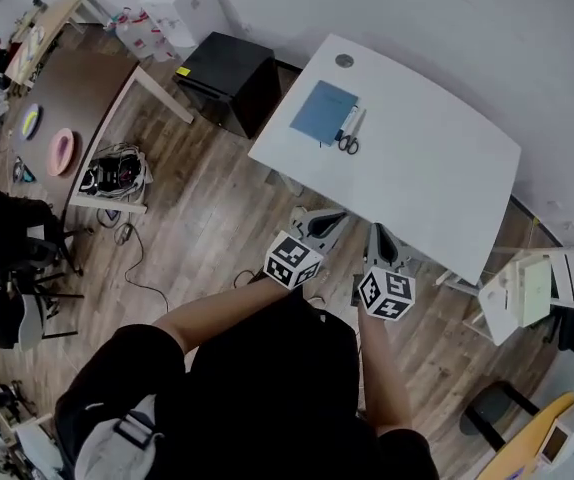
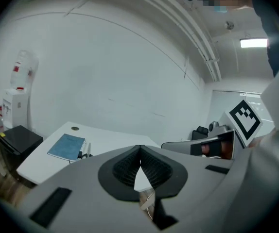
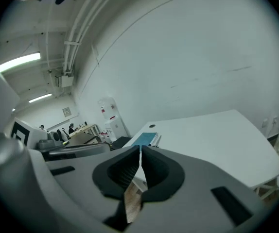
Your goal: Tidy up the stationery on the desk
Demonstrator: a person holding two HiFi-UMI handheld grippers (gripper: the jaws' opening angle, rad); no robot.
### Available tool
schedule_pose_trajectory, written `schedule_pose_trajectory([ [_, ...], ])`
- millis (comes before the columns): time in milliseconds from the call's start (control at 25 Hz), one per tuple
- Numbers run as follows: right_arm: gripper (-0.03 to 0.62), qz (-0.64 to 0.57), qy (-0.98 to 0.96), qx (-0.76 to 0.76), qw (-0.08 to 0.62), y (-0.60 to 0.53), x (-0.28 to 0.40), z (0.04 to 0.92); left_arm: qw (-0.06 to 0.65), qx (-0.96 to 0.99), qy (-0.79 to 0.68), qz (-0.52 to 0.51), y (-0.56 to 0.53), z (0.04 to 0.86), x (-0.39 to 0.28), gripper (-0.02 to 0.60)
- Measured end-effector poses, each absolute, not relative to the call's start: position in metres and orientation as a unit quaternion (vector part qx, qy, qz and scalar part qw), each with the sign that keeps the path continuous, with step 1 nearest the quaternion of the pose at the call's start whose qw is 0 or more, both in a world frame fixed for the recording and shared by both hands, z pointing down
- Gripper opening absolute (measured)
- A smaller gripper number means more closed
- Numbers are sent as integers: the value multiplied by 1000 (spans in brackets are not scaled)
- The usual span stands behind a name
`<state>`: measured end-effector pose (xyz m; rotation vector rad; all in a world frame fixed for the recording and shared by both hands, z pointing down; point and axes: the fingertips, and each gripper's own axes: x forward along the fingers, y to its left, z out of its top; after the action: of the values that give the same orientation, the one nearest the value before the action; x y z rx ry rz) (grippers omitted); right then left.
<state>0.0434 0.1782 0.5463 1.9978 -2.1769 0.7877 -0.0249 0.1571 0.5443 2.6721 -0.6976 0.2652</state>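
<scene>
Both my tongs are squeezed together with nothing between them: left tongs (image 2: 139, 152), right tongs (image 3: 140, 154), side by side just off the table's (image 1: 437, 178) 7 o'clock edge (over the wood floor (image 1: 217, 208)). The stationery sits grouped at the table's 10 o'clock corner. The blue notebook (image 1: 323, 111) lies flat, with a white pen (image 1: 353, 120) just beside it at 3 o'clock and scissors (image 1: 348, 145) at the pen's 6 o'clock end.
</scene>
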Motion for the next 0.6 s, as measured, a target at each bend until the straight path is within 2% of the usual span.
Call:
schedule_pose_trajectory([
  [160, 38, 203, -717, 665, 37, 238, 36, 501, 176, 944, -266, 84, 226, 504, -30, 14],
  [400, 38, 187, -721, 667, -7, 297, 16, 445, 125, 949, -285, 50, 281, 441, -37, 14],
  [600, 38, 125, -725, 677, 6, 326, 6, 412, 85, 952, -293, 26, 309, 416, -39, 14],
])
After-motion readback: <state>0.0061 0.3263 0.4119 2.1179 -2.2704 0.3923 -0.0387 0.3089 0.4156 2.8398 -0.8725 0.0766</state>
